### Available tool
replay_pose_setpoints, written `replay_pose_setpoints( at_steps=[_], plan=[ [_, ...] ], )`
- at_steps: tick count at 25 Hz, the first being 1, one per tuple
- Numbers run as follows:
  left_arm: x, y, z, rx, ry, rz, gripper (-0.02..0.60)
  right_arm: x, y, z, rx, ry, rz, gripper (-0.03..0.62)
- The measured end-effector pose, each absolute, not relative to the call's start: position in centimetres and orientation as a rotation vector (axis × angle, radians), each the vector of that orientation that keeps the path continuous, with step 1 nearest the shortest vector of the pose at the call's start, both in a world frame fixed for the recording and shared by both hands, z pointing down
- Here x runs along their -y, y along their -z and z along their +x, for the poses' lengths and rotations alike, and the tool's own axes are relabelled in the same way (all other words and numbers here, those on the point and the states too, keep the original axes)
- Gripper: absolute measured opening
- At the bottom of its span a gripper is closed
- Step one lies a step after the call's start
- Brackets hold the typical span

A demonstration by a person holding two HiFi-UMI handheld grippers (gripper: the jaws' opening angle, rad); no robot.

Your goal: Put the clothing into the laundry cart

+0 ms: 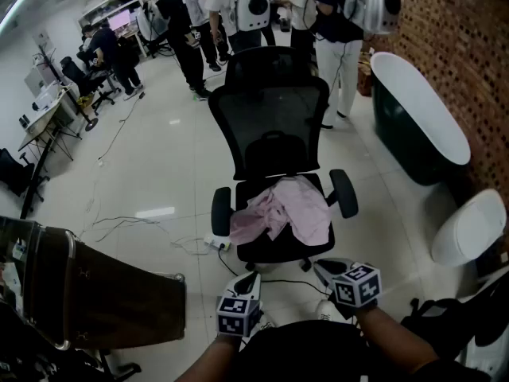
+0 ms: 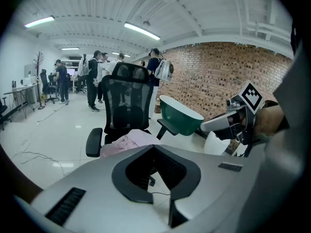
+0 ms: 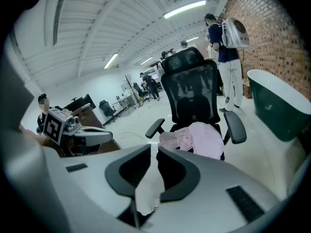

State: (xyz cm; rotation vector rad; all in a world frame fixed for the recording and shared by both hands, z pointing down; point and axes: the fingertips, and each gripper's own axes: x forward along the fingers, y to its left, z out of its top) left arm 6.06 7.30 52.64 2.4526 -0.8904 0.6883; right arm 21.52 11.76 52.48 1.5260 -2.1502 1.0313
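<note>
Pink clothing (image 1: 286, 209) lies crumpled on the seat of a black office chair (image 1: 274, 126) straight ahead; it also shows as the pink clothing (image 2: 127, 142) and the pink clothing (image 3: 201, 137) in the two gripper views. The dark laundry cart (image 1: 103, 293) with a metal rim stands at the lower left. My left gripper (image 1: 250, 278) and right gripper (image 1: 324, 267) are held side by side near my body, short of the chair's front edge and not touching the clothing. The left gripper (image 2: 153, 147) has its tips together. The right gripper (image 3: 155, 147) shows only a thin slit, with nothing in it.
A dark green bathtub (image 1: 417, 126) stands along the brick wall at right, with a white rounded object (image 1: 469, 225) nearer me. Several people (image 1: 238, 6) stand behind the chair. Cables (image 1: 135, 221) run over the floor left of the chair. Desks and chairs line the far left.
</note>
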Motion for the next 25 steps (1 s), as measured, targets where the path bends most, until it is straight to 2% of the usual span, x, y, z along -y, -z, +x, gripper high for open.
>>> replay_pose_setpoints(
  at_steps=[25],
  plan=[
    [-3.4, -54.4, -2.8, 0.819, -0.707, 2.462, 0.0, -8.5, -53.7, 14.0, 2.056, -1.027, 1.592, 0.071]
  ],
)
